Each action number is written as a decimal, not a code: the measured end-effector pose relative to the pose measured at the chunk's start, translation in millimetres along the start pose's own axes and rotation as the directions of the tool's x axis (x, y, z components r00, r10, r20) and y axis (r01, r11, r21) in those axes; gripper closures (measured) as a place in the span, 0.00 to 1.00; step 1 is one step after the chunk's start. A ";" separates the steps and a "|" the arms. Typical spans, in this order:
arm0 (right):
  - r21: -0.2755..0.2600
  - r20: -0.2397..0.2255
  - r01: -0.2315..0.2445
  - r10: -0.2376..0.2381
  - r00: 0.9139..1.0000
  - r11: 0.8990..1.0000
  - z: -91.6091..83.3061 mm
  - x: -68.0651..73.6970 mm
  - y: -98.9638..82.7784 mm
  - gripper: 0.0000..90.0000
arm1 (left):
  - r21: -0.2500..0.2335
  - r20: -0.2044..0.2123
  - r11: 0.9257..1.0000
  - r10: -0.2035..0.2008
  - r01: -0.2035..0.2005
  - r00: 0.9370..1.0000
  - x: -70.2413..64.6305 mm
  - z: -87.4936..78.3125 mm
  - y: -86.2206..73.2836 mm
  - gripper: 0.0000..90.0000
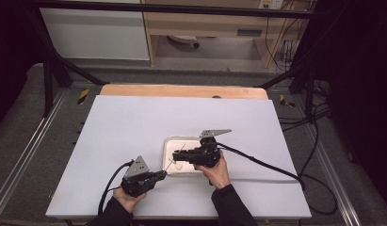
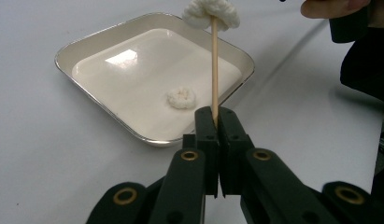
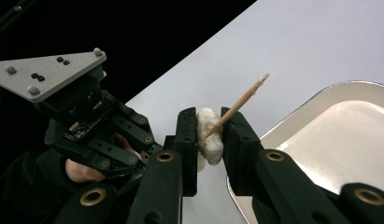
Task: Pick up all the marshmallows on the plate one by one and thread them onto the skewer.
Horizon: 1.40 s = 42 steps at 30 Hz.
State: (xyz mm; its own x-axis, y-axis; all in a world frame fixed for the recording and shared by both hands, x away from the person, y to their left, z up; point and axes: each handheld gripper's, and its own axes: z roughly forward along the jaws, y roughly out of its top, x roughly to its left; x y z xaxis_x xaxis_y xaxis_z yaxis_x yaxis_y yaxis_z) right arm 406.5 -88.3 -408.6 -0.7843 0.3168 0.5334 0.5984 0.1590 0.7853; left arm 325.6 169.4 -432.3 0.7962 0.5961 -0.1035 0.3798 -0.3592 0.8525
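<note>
My left gripper point(image 2: 216, 114) is shut on the lower end of a thin wooden skewer point(image 2: 214, 70), which stands upright over the near edge of a shallow white tray point(image 2: 110, 42). A white puffy lump point(image 2: 211, 13) sits on the skewer's top. My right gripper point(image 3: 209, 116) is shut on that lump point(image 3: 210, 137), and the skewer's tip point(image 3: 243, 95) pokes out past it. A second, smaller white lump point(image 2: 181, 98) lies in the tray. In the high view the left gripper point(image 1: 162, 174) and right gripper point(image 1: 176, 155) meet at the tray's point(image 1: 168, 143) left front corner.
The tray rests on a white table top point(image 1: 134, 127) with bare room to the left and behind. A black cable point(image 1: 266, 165) trails right from the right gripper. A wooden edge point(image 1: 181, 90) borders the far side of the table.
</note>
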 end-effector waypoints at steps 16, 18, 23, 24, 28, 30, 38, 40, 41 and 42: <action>0.002 0.168 0.157 -0.155 0.973 0.988 -22.3 8.1 10.2 0.40 | -0.019 0.010 0.999 -0.034 0.034 0.999 6.5 -4.9 -1.2 0.98; 0.013 0.189 0.174 -0.173 0.967 0.985 -23.8 7.2 9.2 0.36 | -0.016 0.009 0.999 -0.036 0.036 0.999 7.4 -5.2 -1.4 0.98; 0.034 0.231 0.193 -0.196 0.953 0.981 -28.0 3.6 5.4 0.27 | -0.012 0.009 0.999 -0.047 0.047 0.999 9.7 -6.8 -2.0 0.98; 0.038 0.239 0.199 -0.202 0.950 0.979 -29.0 2.6 4.6 0.24 | -0.011 0.009 0.999 -0.048 0.048 0.999 10.5 -7.2 -2.1 0.98; 0.079 0.279 0.205 -0.219 0.935 0.976 -30.6 1.5 2.7 0.16 | -0.008 0.003 0.998 -0.062 0.062 0.998 12.7 -8.5 -2.7 0.98; 0.092 0.279 0.195 -0.214 0.936 0.976 -30.3 1.7 2.1 0.15 | 0.000 -0.012 0.998 -0.062 0.062 0.998 13.6 -9.5 -3.1 0.98; 0.140 0.291 0.209 -0.242 0.925 0.968 -25.3 0.3 -2.5 0.11 | 0.005 -0.020 0.998 -0.067 0.067 0.998 17.0 -10.9 -3.7 0.98; 0.155 0.303 0.209 -0.248 0.920 0.966 -23.2 -0.1 -4.1 0.10 | 0.004 -0.020 0.998 -0.067 0.067 0.998 17.5 -12.1 -3.7 0.98; 0.162 0.305 0.206 -0.248 0.920 0.965 -21.8 -0.4 -5.1 0.09 | 0.002 -0.018 0.998 -0.067 0.068 0.998 17.8 -12.4 -3.6 0.98; 0.168 0.304 0.204 -0.247 0.920 0.965 -20.2 -1.0 -5.9 0.09 | 0.002 -0.019 0.998 -0.067 0.067 0.998 18.0 -12.5 -3.6 0.98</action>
State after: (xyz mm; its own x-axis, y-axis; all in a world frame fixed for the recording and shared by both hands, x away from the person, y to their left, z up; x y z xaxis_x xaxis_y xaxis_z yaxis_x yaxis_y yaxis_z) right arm 400.4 -108.4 -407.4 -0.8196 0.5365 0.2012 0.4449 0.3745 0.8135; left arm 332.7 190.4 -430.8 0.7596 0.6326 -0.1509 0.4336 -0.3197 0.8424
